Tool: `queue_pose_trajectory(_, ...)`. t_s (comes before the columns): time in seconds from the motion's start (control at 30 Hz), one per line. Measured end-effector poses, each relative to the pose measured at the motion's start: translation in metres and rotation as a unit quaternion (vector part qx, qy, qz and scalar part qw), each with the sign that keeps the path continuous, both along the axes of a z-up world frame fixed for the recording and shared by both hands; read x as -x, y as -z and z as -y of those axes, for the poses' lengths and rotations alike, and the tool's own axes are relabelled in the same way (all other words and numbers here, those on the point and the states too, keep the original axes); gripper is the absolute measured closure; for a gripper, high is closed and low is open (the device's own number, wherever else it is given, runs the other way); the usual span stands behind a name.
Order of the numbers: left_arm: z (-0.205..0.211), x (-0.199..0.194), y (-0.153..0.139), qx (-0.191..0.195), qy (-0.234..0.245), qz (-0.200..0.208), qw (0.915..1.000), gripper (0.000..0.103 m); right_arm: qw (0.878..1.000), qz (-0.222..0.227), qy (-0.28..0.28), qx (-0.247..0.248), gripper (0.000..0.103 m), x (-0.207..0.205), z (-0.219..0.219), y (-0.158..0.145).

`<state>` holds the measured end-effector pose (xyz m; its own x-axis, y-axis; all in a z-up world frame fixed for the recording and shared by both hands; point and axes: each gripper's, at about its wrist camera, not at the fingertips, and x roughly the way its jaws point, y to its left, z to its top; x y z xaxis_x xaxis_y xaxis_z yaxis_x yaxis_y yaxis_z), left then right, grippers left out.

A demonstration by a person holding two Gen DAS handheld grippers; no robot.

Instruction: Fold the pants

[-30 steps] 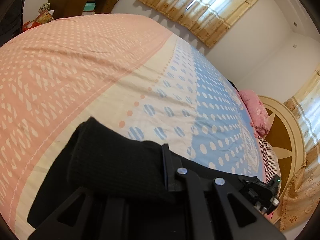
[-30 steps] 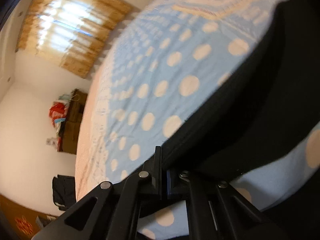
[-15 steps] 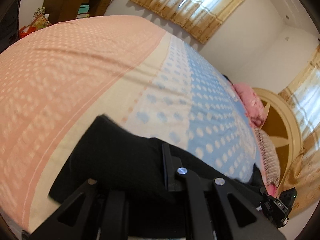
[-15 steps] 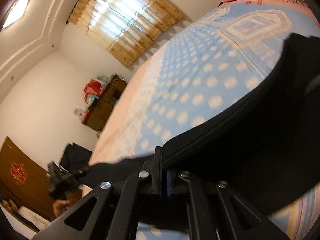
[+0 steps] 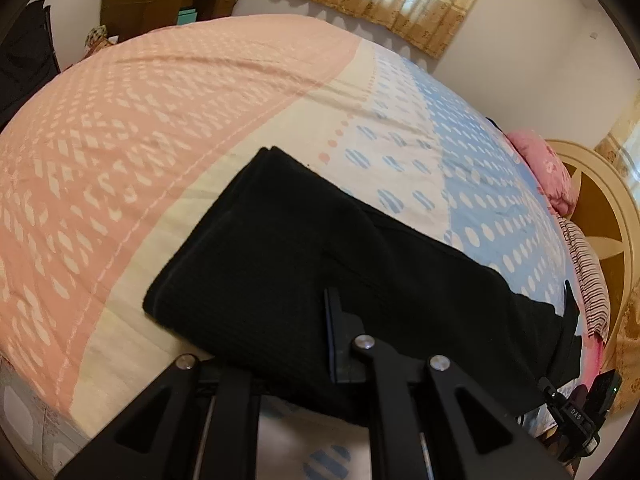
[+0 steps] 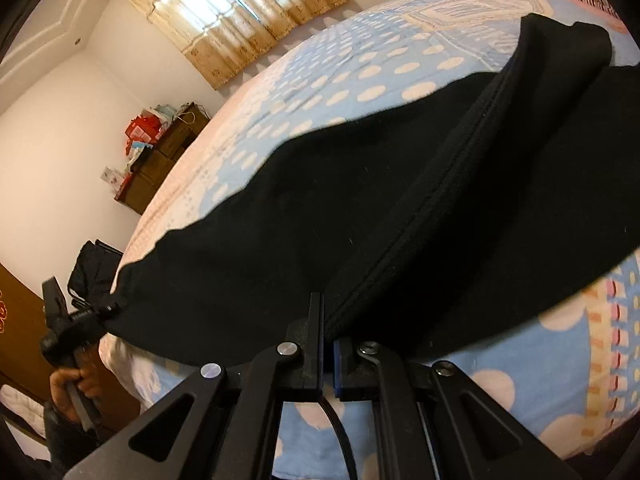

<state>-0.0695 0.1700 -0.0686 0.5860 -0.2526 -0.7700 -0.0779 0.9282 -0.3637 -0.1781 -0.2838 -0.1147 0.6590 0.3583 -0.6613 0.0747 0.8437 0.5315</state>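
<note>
Both tongs, left gripper [image 5: 320, 344] and right gripper [image 6: 326, 344], clamp black pants [image 5: 320, 248], now lowered onto bedspread [image 5: 160, 120] ahead; fold nearly laid.

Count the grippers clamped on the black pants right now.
2. The left gripper pinches the black pants at one end; the right gripper clamps a seamed edge at the other.

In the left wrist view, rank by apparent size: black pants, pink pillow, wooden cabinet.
1. black pants, largest, though nearest the camera.
2. wooden cabinet.
3. pink pillow.
The cabinet and pillow look close in size; both sit far off, so their order is unsure.
</note>
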Motion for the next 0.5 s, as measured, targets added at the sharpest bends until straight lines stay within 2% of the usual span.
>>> queue_pose_trajectory(0.03,-0.001,0.000,0.001,-0.006,0.002,0.001,1.0000,0.087,1.000,0.003,0.003,-0.003,0.100,0.001,0.001,0.003)
queue_pose_trajectory(0.1,-0.001,0.001,0.003,-0.021,0.007,0.005,0.9997,0.086,1.000,0.000,0.002,-0.014,0.099,0.000,0.005,0.002)
queue_pose_trajectory(0.2,0.000,0.005,-0.003,-0.041,0.014,0.008,0.9990,0.080,0.999,-0.017,0.001,-0.028,0.088,0.004,0.016,-0.010)
queue_pose_trajectory(0.23,0.000,0.008,-0.008,-0.058,0.009,0.011,0.9982,0.070,0.999,-0.016,0.000,-0.030,0.085,0.008,0.021,-0.018)
queue_pose_trajectory(0.27,-0.001,0.013,-0.016,-0.080,0.001,0.020,0.9966,0.063,1.000,-0.013,-0.001,-0.025,0.078,0.012,0.027,-0.029)
queue_pose_trajectory(0.3,-0.003,0.017,-0.024,-0.099,-0.008,0.031,0.9946,0.052,1.000,-0.007,0.001,-0.014,0.073,0.015,0.032,-0.040)
queue_pose_trajectory(0.33,-0.005,0.023,-0.035,-0.124,-0.024,0.048,0.9908,0.045,1.000,0.005,0.006,0.000,0.059,0.017,0.036,-0.051)
queue_pose_trajectory(0.37,-0.007,0.024,-0.040,-0.135,-0.033,0.057,0.9886,0.045,1.000,0.018,0.010,0.010,0.052,0.016,0.038,-0.060)
queue_pose_trajectory(0.43,-0.011,0.024,-0.052,-0.148,-0.053,0.073,0.9848,0.045,0.997,0.078,-0.011,0.027,0.052,0.010,0.036,-0.086)
queue_pose_trajectory(0.5,-0.011,0.018,-0.059,-0.130,-0.056,0.091,0.9857,0.045,0.992,0.109,-0.062,0.030,0.052,-0.010,0.019,-0.102)
